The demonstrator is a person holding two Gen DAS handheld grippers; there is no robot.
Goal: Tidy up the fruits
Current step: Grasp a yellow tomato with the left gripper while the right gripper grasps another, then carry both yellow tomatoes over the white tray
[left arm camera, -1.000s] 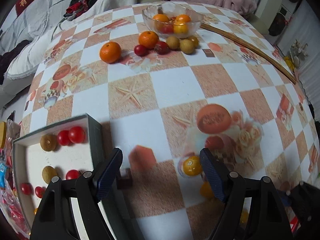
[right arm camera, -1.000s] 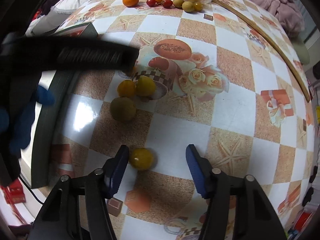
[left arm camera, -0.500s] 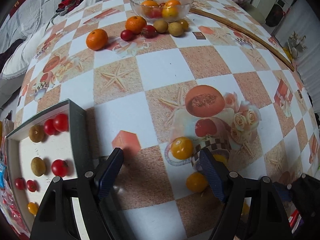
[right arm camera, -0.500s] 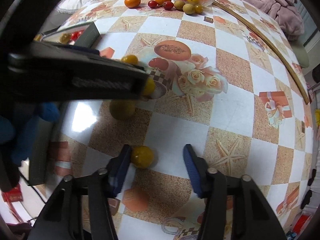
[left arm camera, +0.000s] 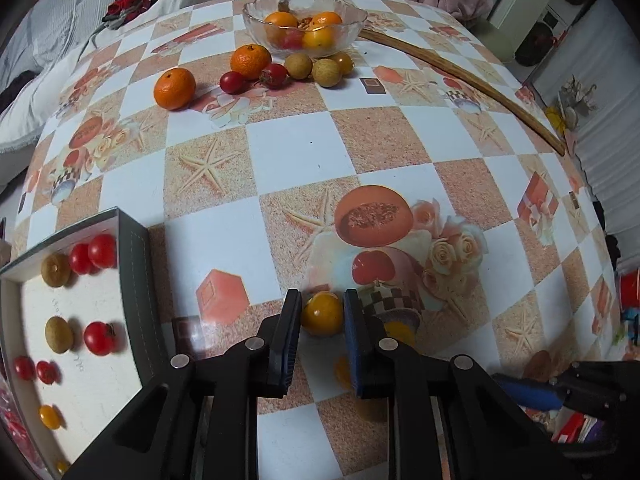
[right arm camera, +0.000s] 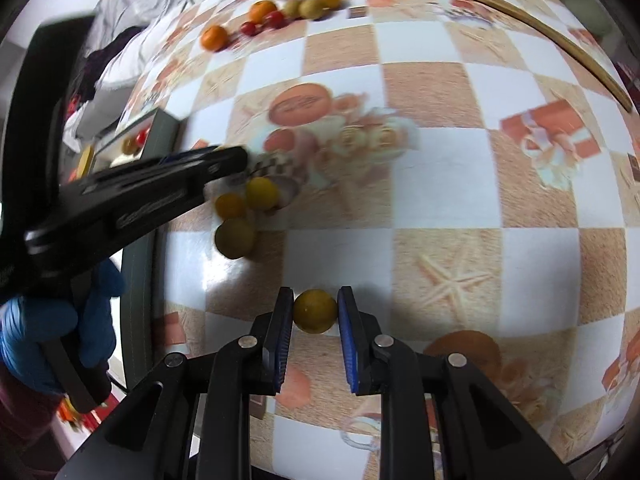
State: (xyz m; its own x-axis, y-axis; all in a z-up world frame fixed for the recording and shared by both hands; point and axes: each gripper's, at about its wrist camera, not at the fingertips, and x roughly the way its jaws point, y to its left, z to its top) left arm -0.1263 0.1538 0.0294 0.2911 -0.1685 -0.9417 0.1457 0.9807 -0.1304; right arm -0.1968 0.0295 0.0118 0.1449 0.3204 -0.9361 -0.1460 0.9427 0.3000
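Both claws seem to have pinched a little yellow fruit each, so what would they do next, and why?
Probably lift both straight up. The left gripper is shut on a yellow fruit, the right gripper on another yellow fruit, both low over the table; the tray with sorted fruit waits left.

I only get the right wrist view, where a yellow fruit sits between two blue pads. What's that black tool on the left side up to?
Observer: That's the left tool. Its own camera shows it shut on an orange fruit.
Visitor: Like my right tool on the yellow fruit. Where do they go?
Observer: Probably the tray; it holds red tomatoes beside brown fruits.
Visitor: Much left to sort?
Observer: The far bowl, blurred for you, is glass and has oranges in it.
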